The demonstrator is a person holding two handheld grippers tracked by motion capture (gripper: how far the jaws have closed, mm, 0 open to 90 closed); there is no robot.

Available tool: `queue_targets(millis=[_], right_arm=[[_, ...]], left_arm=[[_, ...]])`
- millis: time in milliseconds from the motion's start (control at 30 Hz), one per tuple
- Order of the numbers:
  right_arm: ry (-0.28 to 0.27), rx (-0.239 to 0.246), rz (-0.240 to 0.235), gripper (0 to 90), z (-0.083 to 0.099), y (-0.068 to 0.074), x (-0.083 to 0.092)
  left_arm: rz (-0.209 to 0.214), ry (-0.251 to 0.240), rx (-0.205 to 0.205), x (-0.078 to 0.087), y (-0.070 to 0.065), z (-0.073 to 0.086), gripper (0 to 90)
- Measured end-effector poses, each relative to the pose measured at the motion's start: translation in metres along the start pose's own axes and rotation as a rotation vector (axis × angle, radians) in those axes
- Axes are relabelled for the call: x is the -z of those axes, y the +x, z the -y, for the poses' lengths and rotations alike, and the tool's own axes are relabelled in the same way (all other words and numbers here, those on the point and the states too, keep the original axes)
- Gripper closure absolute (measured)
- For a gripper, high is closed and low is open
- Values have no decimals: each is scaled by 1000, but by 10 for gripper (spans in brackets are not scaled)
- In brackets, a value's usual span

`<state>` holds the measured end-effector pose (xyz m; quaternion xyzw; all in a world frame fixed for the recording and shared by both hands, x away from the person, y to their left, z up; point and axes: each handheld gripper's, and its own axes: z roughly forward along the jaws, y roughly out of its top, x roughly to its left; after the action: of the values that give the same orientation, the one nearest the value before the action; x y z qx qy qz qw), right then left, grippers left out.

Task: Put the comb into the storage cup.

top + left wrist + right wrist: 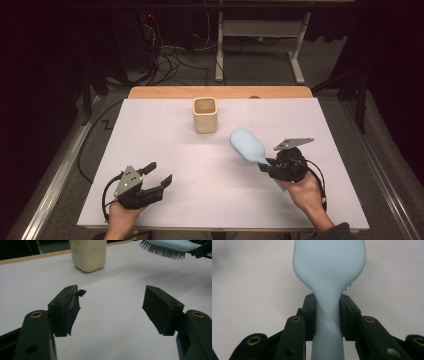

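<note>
Right gripper (268,167) clamping the brush (248,145) by its handle, pads pressing both sides of the neck just below the head, as the right gripper view (328,315) is showing. Holding the brush (329,267) clear of the table (200,165), head pointing up and left toward the cup (205,115), bristles facing down in the left gripper view (163,250). Sitting near the right edge of the white sheet, palm cradling the gripper body from below.

Left gripper (156,174) standing open, nothing between its jaws, bare table (112,322) showing in the gap in its own view (111,307). Resting low at the near left of the sheet, well apart from the brush and the cup. A scrap of torn pad sticking out from the left jaw's tip.

Cup (88,253) standing upright toward the far edge, near the middle, apart from the brush head.
</note>
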<state>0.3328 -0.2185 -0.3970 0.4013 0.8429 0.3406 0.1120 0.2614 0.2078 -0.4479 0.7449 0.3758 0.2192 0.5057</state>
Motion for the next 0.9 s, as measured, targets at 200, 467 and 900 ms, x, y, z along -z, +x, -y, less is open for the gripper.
queue_targets(millis=[200,467,900], right_arm=[[-16,13,-17,703,3,7,5],[-37,28,-43,703,10,18,9],[-61,62,-81,703,13,33,12]], left_arm=[[17,6,10,-4,-3,-1,284],[52,16,29,-13,-8,-4,269],[121,31,21,-30,-21,-11,244]])
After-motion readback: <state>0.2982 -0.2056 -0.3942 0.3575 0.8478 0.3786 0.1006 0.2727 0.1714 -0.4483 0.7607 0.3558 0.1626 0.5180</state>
